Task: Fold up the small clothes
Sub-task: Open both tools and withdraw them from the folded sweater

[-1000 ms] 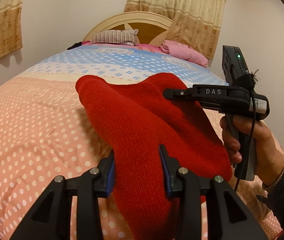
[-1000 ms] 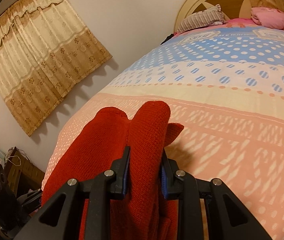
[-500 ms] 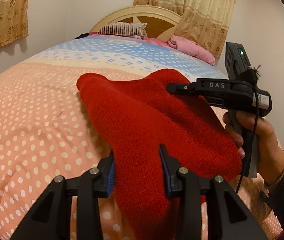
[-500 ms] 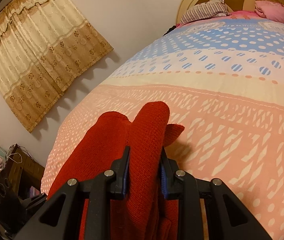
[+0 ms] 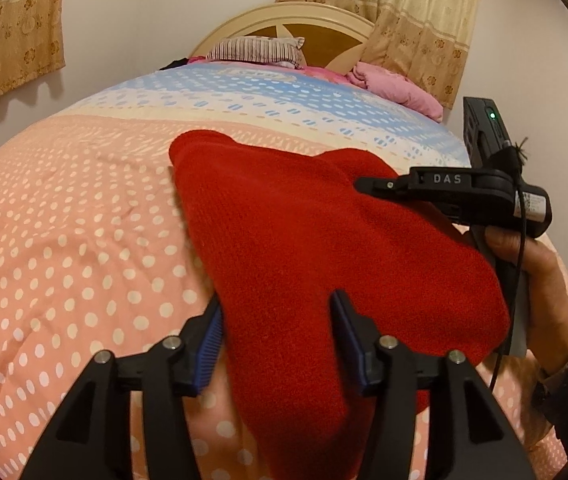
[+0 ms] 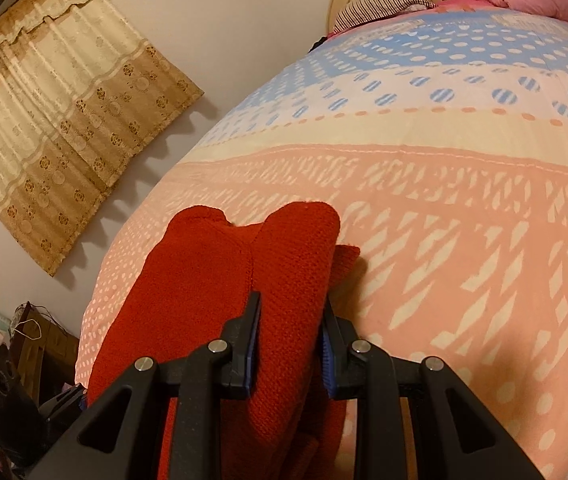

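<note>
Over the dotted bedspread (image 5: 63,240), left gripper (image 5: 277,340) and right gripper (image 6: 288,336) fingers both clamp the red knit garment (image 5: 304,240)

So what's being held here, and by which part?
Both grippers are shut on the red knit garment: left gripper on one bunched near edge, right gripper on a folded-over edge.

Garment (image 5: 304,240) solid red knit. Bedspread (image 5: 63,240) pink with white dots, then cream and blue dotted bands. Curtains (image 6: 63,120) beige, brown floral. Pillow (image 5: 255,48) striped.
</note>
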`<state>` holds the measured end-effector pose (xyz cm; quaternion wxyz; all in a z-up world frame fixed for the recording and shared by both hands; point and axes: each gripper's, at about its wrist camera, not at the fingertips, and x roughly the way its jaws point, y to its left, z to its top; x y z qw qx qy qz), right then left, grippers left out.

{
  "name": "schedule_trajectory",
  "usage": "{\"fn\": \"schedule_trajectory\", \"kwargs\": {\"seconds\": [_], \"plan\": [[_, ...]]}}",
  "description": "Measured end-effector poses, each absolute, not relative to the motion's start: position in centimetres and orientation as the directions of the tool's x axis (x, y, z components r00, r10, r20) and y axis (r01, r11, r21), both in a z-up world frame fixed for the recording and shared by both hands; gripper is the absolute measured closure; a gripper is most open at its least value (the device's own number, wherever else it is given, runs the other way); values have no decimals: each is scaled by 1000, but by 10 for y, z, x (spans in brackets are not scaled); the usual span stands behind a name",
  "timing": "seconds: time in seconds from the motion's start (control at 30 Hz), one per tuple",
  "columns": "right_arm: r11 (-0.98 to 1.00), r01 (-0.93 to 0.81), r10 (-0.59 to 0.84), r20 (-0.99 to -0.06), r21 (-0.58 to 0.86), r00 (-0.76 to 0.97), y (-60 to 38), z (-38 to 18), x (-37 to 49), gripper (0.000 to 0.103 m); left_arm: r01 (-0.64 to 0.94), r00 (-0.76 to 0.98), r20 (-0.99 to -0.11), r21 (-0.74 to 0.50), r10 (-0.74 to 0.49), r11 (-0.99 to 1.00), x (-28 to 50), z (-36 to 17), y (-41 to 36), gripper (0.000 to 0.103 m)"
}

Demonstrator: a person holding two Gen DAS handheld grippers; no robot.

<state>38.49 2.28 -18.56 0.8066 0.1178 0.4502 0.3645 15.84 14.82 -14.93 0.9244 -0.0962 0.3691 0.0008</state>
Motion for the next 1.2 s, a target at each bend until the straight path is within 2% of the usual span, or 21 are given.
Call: {"fn": "schedule_trajectory", "kwargs": {"seconds": [0.1,0.23,0.37,0.53,0.6,0.8,0.93,1.07,1.2], "plan": [[715,-478,685,-650,511,330,24,-186,384,76,-81,730,-681,-167,-55,983,158,-147,149,41],[726,-473,671,-665,498,329,21,-188,382,75,-105,751,-659,-169,-33,980,154,-140,153,41],[739,-459,661,-666,494,347,16,-186,380,70,-135,772,-636,-139,16,981,154,-132,158,30],[756,-473,648,-619,453,443,-1,-157,358,69,-162,770,-635,-106,59,981,163,-131,167,29],[743,-487,665,-586,458,463,-8,-143,347,69,-192,770,-630,-75,102,979,167,-130,173,25],[656,-601,744,-529,458,409,1,-116,300,61,-224,753,-645,-58,135,973,169,-139,179,19],[608,-658,762,-558,445,328,18,-125,273,61,-234,749,-645,-48,149,971,164,-142,179,13],[643,-652,718,-613,402,330,21,-146,269,61,-230,746,-649,-42,148,972,162,-143,176,10],[632,-618,741,-597,467,307,11,-159,276,61,-230,741,-655,-38,150,972,161,-149,175,7]]}}
